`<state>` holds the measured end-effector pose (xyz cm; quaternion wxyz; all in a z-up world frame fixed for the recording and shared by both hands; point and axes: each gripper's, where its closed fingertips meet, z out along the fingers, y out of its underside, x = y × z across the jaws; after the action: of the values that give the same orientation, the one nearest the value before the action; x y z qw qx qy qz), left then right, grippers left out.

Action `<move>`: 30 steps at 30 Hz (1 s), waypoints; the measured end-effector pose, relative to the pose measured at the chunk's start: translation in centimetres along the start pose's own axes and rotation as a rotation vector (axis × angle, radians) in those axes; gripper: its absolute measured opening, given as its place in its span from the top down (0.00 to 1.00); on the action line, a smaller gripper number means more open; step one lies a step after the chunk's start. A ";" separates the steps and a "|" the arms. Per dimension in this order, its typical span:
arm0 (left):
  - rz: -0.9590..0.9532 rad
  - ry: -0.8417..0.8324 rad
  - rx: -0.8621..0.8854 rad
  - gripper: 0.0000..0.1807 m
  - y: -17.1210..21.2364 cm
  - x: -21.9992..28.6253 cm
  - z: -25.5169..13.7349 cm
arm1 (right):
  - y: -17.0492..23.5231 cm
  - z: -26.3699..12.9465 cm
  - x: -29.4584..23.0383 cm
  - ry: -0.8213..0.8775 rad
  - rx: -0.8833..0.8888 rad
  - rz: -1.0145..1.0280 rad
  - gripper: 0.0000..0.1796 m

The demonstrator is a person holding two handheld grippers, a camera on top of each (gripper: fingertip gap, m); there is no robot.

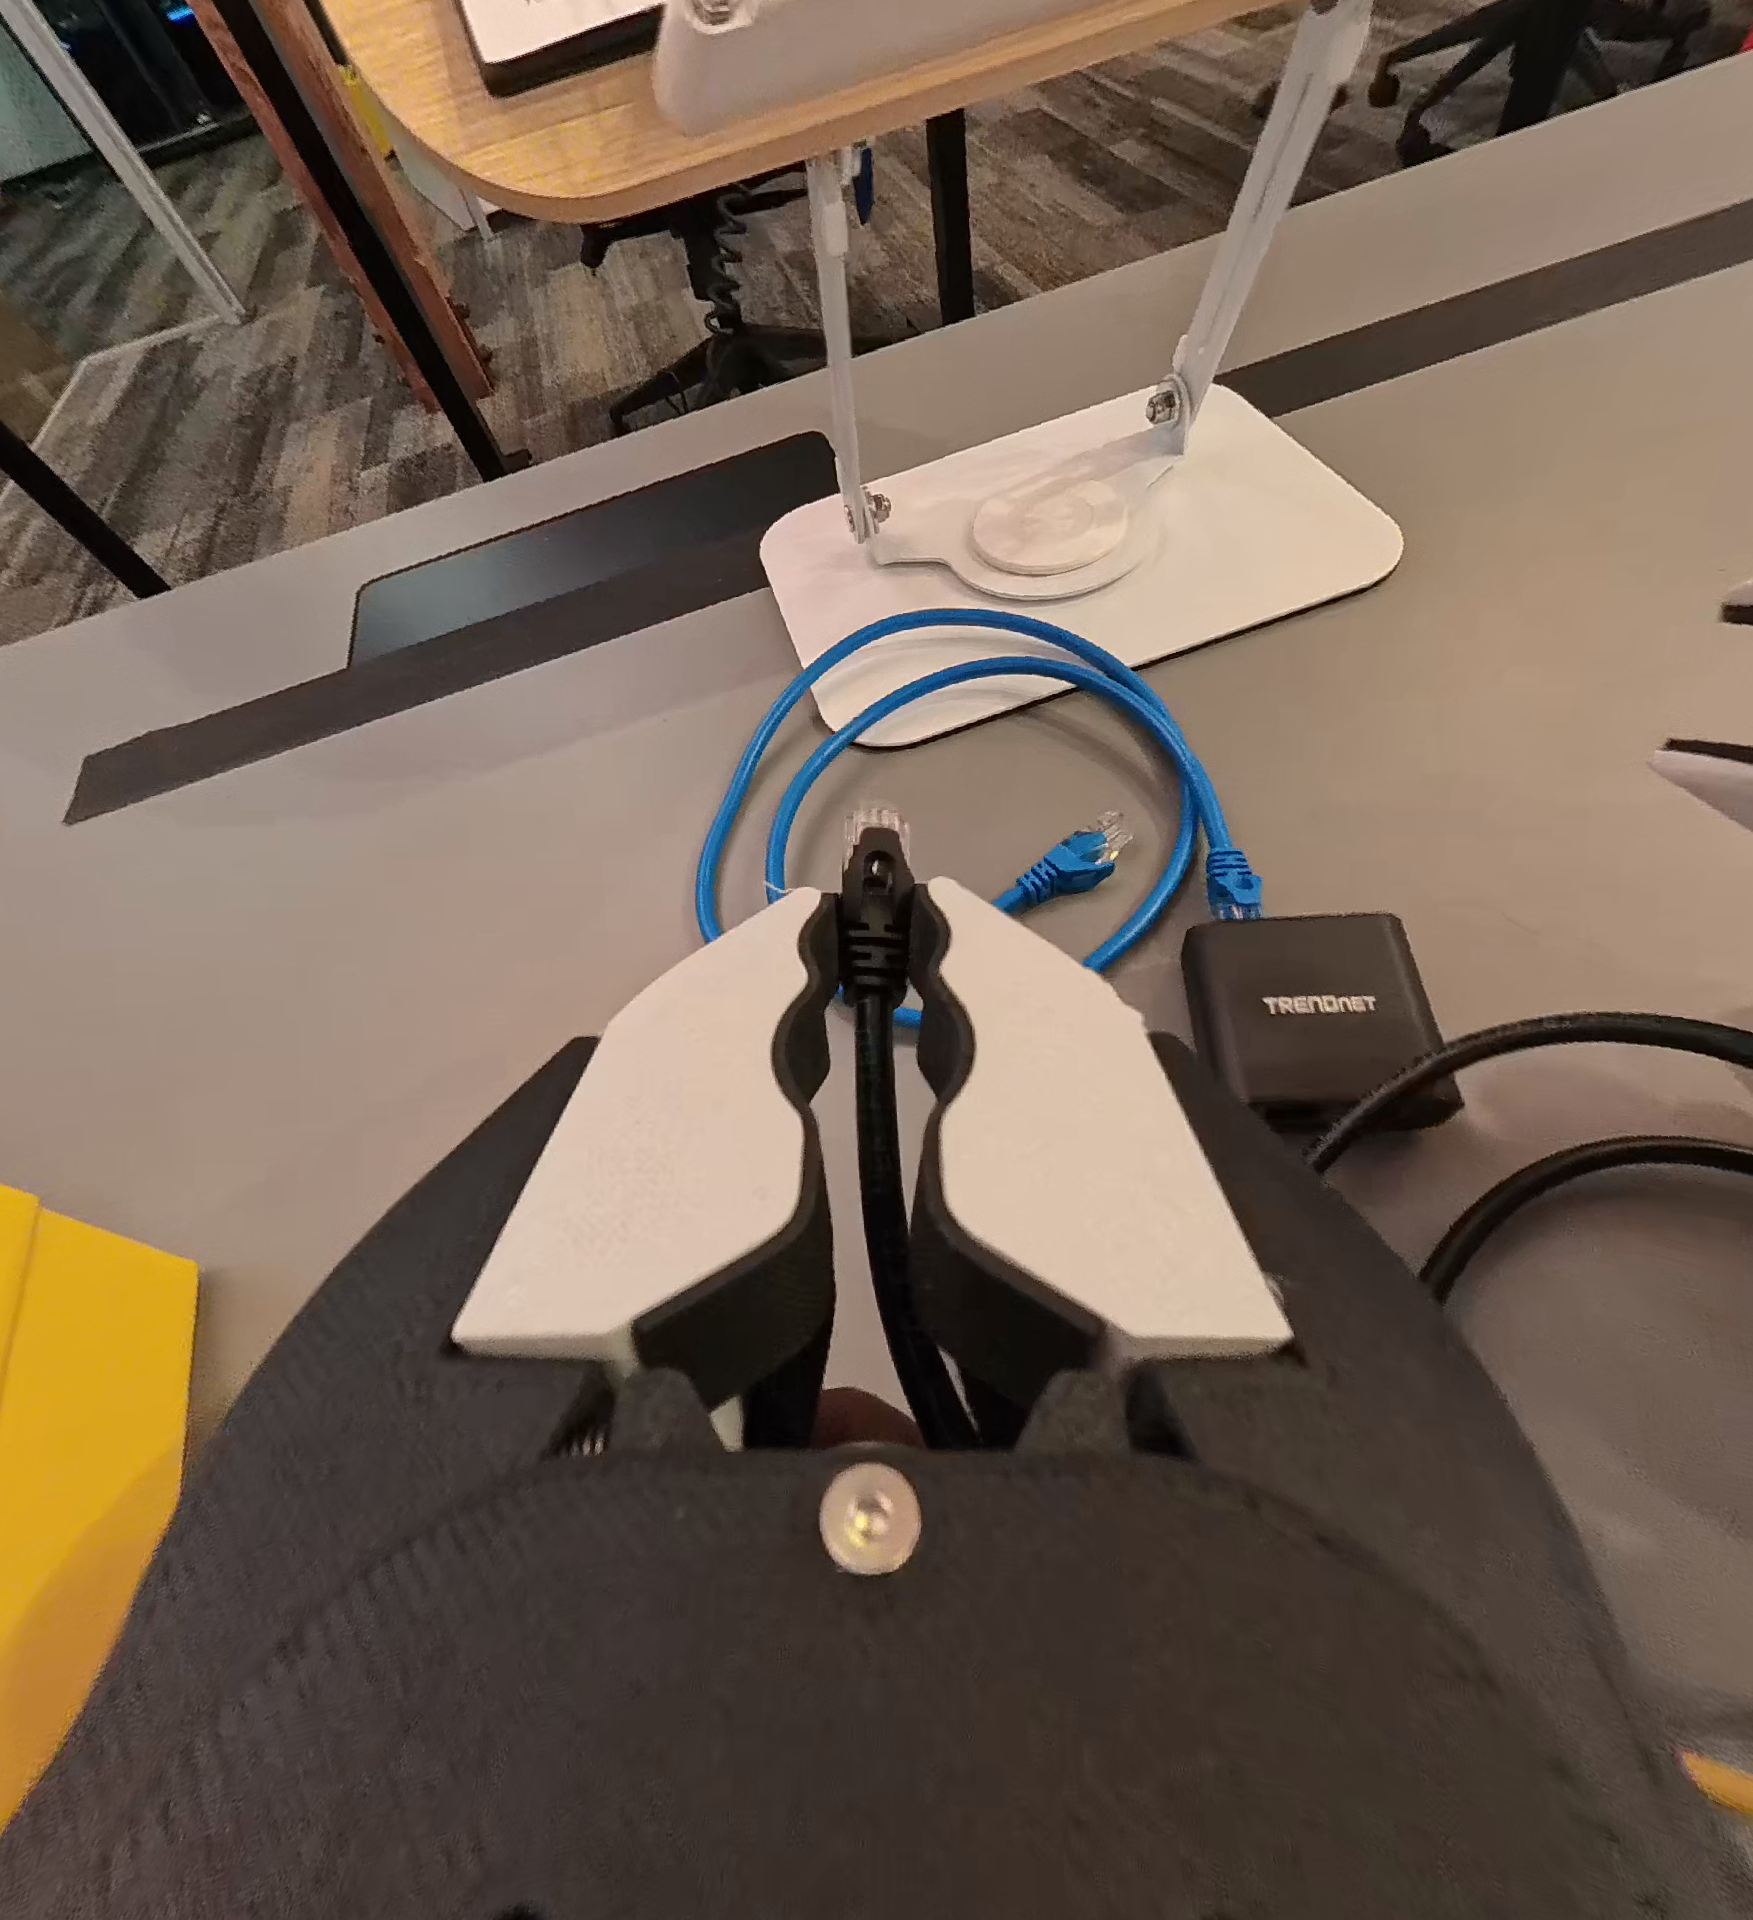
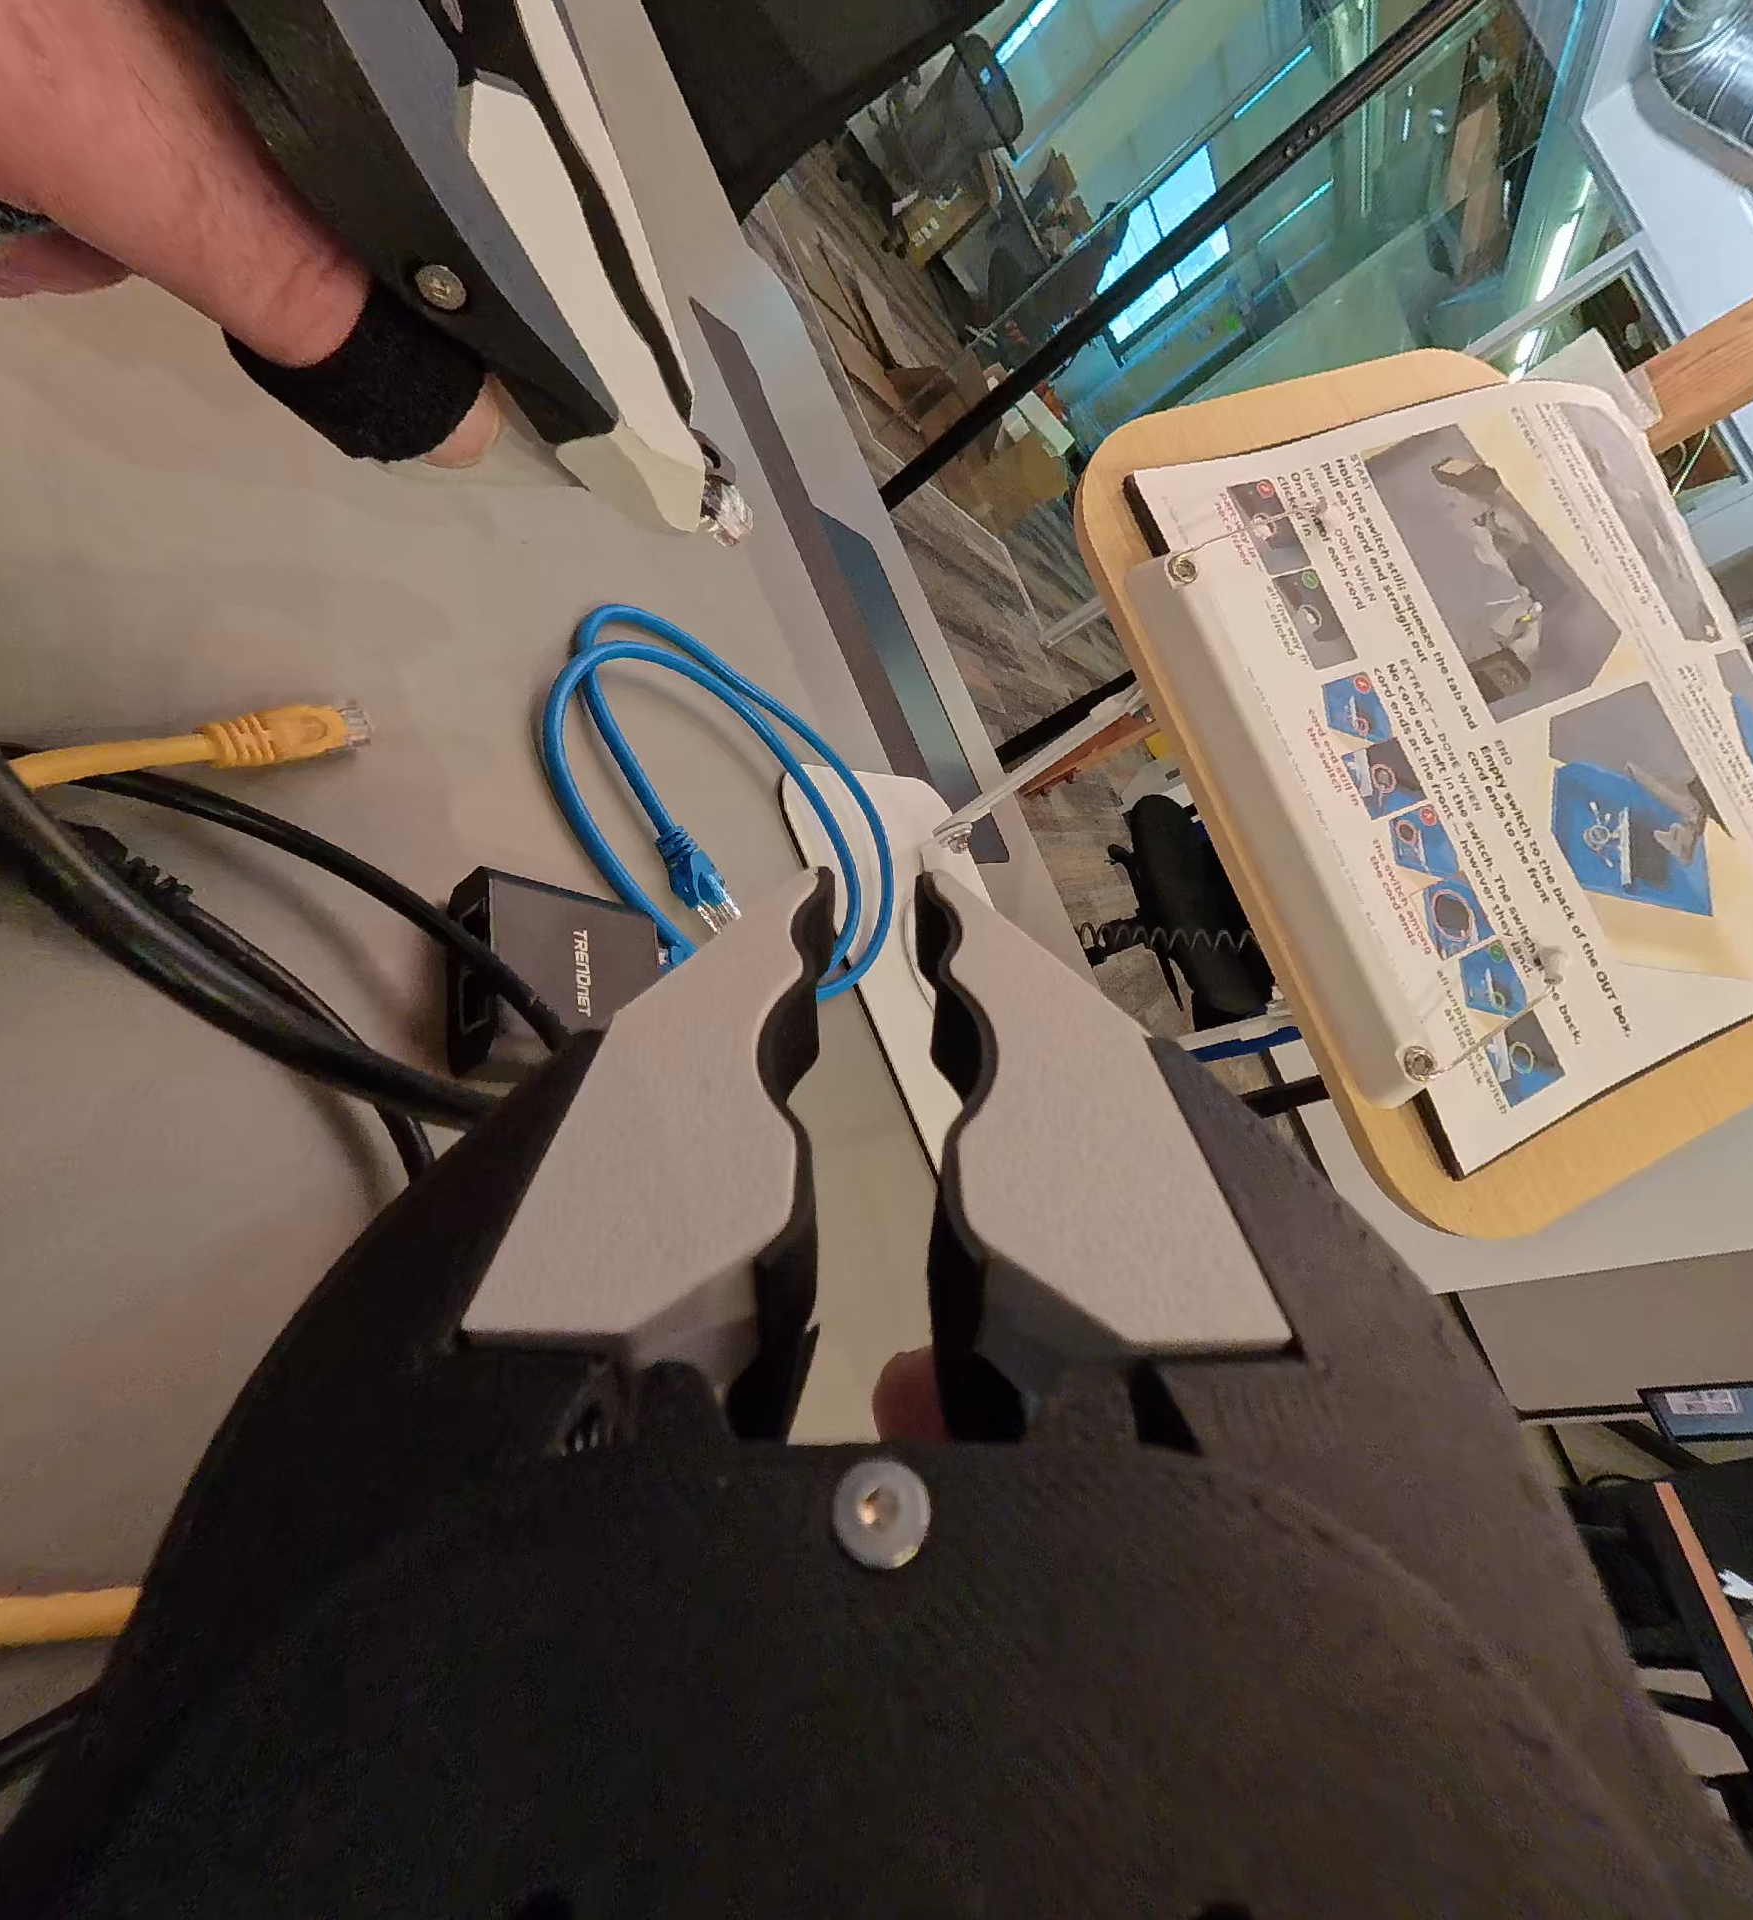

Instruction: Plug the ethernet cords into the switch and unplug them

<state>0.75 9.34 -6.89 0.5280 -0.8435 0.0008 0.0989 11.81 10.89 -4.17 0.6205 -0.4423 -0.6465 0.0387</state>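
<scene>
Black rubber boot and clear plug tip are showing at the front of the left gripper (image 1: 874,914), which is clamping the black ethernet cord (image 1: 882,1143) between its white fingers (image 1: 706,1101) above the grey table (image 1: 332,935). In this left wrist view the small black switch (image 1: 1308,1008) is sitting just right of the gripper, with one end of the blue ethernet cord (image 1: 955,665) plugged into its far side. The blue cord is looping over the edge of a white stand base (image 1: 1215,540), and its free plug is lying on the table inside the loop. A yellow object (image 1: 30,1455) is showing at the lower left, seen only here.

In the right wrist view the right gripper (image 2: 877,914) is hanging narrowly parted with nothing between its fingers (image 2: 685,1122). The switch (image 2: 550,956) is lying just left of them, ports facing this camera. Only this view is showing a yellow ethernet cord (image 2: 269,736) lying unplugged on the table (image 2: 228,582), thick black cables (image 2: 124,925), and a printed sheet on a wooden board (image 2: 1163,1195). The left gripper (image 2: 716,499) is appearing at the upper left, held by a hand (image 2: 124,166), with the clear plug poking past its tip.
</scene>
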 end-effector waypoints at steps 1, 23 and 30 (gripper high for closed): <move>-0.004 -0.010 0.007 0.93 -0.1 -0.2 0.2 | 0.0 0.0 0.0 0.001 -0.003 0.000 0.92; -0.009 0.038 0.016 0.93 0.9 0.9 0.2 | 8.1 3.9 -3.6 -0.439 -0.284 0.164 0.76; -0.016 0.059 0.016 0.93 1.2 1.0 0.2 | 8.5 3.7 -6.1 -0.716 -0.362 0.126 0.73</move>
<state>1.57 9.06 -8.15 0.5353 -0.8417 0.0106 0.0696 12.14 14.14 -14.75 0.2645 -0.5418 -0.7897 0.1137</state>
